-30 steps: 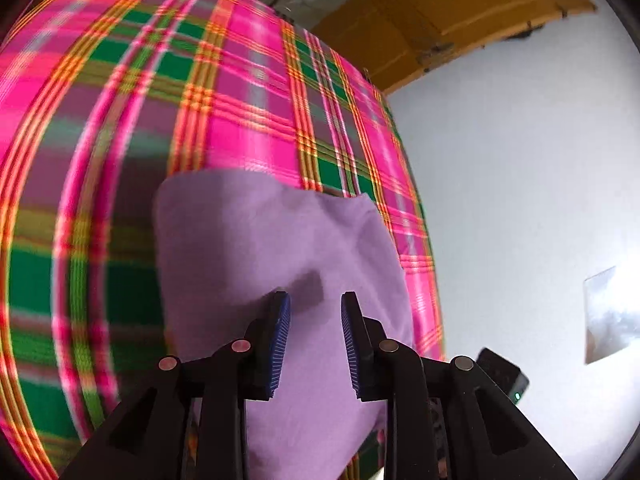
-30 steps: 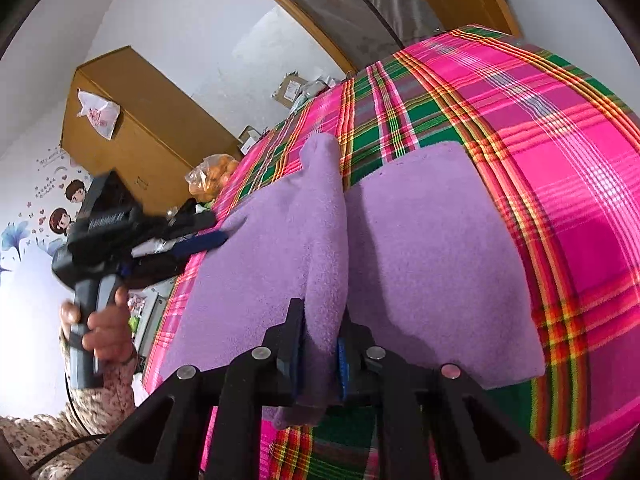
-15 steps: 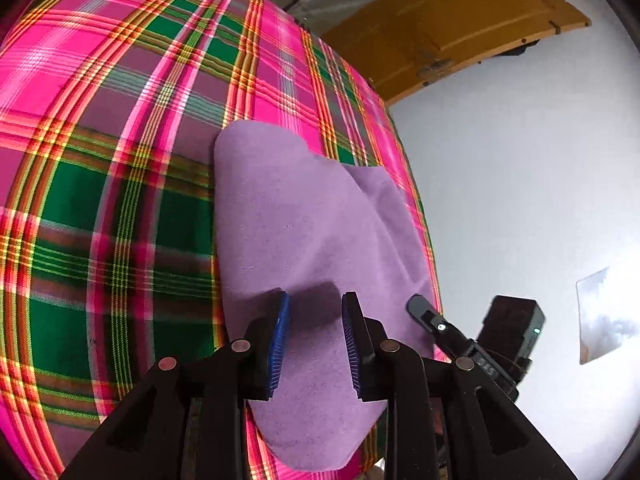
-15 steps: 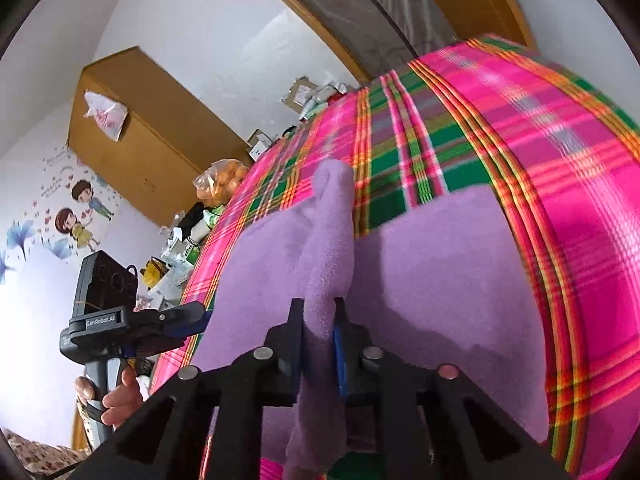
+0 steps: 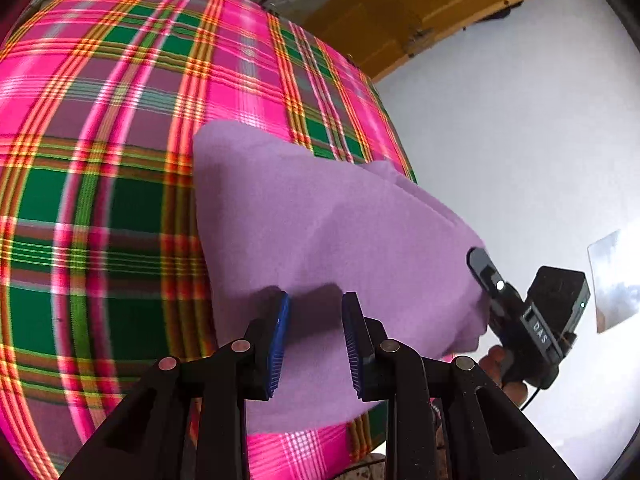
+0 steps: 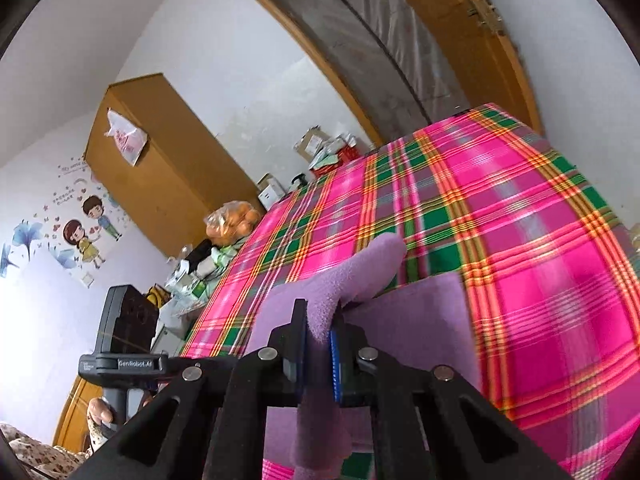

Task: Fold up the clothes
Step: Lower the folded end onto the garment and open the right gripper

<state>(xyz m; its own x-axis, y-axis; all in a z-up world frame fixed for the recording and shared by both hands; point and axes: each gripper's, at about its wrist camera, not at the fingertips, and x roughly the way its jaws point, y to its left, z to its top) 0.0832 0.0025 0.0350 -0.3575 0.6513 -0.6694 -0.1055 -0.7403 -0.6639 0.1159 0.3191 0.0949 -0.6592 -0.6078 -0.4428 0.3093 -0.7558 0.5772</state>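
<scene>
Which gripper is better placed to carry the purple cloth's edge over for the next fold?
Right. The right gripper is shut on a raised edge of the purple cloth, so it could carry it across the plaid sheet. The left gripper hovers open above the cloth, gripping nothing.

Plaid bedspread [image 5: 100, 200] lies bare left of purple cloth [image 5: 320, 232]

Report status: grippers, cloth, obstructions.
Left gripper open, above purple cloth. Right gripper shut on raised cloth edge. Rest lies on plaid bedcover. Nothing in the way.
</scene>
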